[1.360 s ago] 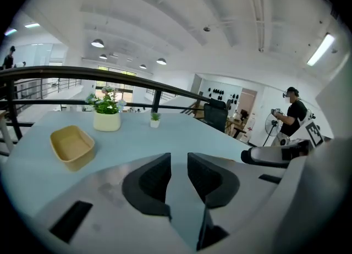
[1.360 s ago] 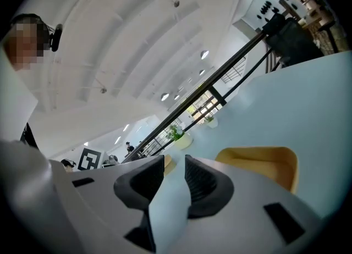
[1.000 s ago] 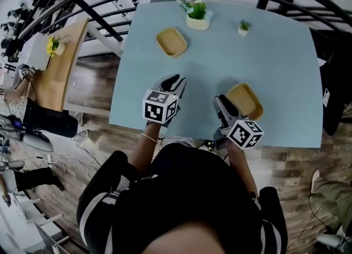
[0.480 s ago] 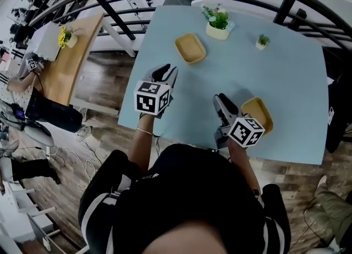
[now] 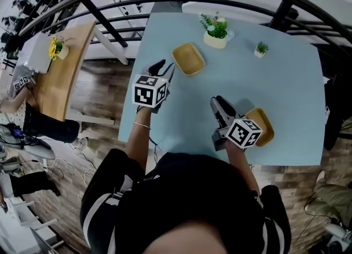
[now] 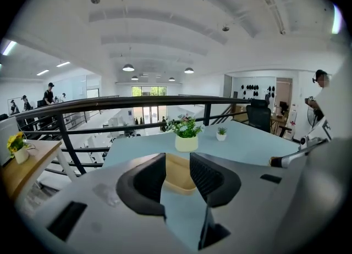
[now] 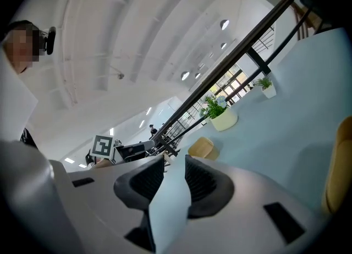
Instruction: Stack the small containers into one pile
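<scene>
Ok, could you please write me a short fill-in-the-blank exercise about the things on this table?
The blue table holds ___ yellow containers. The near container lies on the ___ side of the right gripper. The far container lies closer to the ___ of the two potted plants.
Missing words: two; right; larger.

Black top (image 5: 187, 192), white sleeve stripes (image 5: 94, 210); thin wristband (image 5: 142, 125).

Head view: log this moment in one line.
left tongs: just opening, empty, facing far yellow rectangular tray | right tongs: open, empty, beside near yellow rectangular tray | trays: apart
</scene>
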Available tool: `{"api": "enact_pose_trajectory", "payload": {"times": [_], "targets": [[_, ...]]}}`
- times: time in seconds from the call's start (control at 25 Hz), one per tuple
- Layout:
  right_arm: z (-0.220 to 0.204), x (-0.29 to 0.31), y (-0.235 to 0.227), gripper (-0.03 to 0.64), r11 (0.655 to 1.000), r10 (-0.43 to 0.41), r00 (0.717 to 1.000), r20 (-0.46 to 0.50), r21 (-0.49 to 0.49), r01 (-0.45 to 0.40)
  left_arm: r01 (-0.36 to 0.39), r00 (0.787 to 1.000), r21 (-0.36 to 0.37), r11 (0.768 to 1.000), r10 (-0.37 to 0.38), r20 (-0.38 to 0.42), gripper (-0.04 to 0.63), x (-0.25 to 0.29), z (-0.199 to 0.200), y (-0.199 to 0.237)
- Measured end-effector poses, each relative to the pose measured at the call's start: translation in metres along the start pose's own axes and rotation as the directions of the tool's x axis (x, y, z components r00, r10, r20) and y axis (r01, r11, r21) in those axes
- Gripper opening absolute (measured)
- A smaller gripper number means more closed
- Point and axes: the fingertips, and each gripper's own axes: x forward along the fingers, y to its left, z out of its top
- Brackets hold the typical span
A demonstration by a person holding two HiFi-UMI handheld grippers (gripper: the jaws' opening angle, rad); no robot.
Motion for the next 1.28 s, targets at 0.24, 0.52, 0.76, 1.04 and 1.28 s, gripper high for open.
{"api": "enact_pose_trajectory", "payload": {"times": [0.24, 0.52, 0.76, 1.04, 1.28], "targets": [[0.004, 0.024, 0.004, 0.127, 1.0, -0.025, 0.999, -0.023, -0.019, 0.025, 0.026, 0.999, -0.025, 0.999, -0.027, -0.02, 0.145, 0.027, -0.001, 0.026], [0.004, 0.064, -0.008, 0.129, 0.998, -0.062, 0.998, -0.032, 0.032, 0.063, 0.061, 0.996, -0.048, 0.997, -0.064, -0.066, 0.158, 0.071, -0.017, 0.056], [0.004, 0.107, -0.029, 0.146, 0.994, -0.092, 0.994, -0.058, 0.053, 0.096, 0.119, 0.988, -0.105, 0.987, -0.128, -0.089, 0.166, 0.126, -0.033, 0.076], [-0.011, 0.155, -0.053, 0.166, 0.98, -0.164, 0.983, -0.077, 0.102, 0.171, 0.189, 0.974, -0.159, 0.969, -0.205, -0.094, 0.194, 0.173, -0.055, 0.099], [-0.02, 0.171, -0.069, 0.175, 0.962, -0.206, 0.975, -0.081, 0.167, 0.217, 0.252, 0.958, -0.148, 0.956, -0.268, -0.099, 0.196, 0.188, -0.064, 0.092]]}}
